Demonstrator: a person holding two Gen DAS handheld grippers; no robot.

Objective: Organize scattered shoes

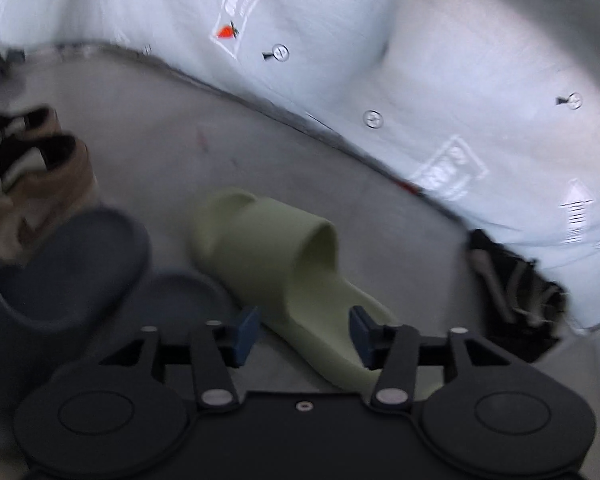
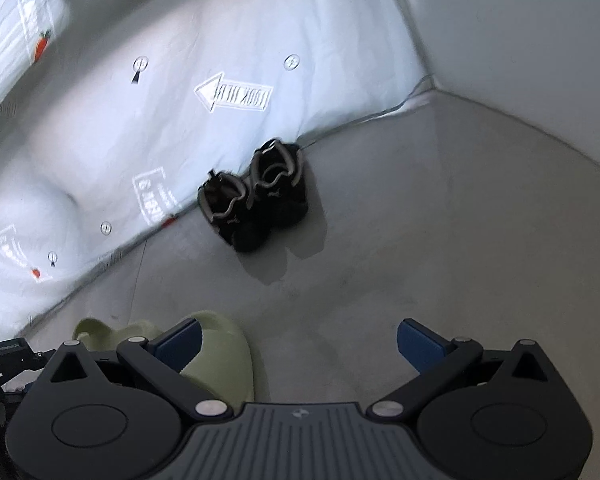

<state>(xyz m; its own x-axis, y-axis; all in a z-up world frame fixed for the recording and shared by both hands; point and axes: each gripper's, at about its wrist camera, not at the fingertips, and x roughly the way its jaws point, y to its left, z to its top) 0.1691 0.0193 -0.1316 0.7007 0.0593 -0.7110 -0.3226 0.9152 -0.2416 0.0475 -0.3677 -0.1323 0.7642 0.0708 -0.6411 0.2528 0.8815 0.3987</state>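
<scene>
Matt foam-like green slide, smooth grey floor, printed white cloth sheet.

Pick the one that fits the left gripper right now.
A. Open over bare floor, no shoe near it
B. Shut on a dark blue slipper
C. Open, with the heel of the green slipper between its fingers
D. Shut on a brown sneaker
C: the left gripper is open, its blue fingers standing on either side of the heel end of the green slipper, which lies on the floor.
</scene>
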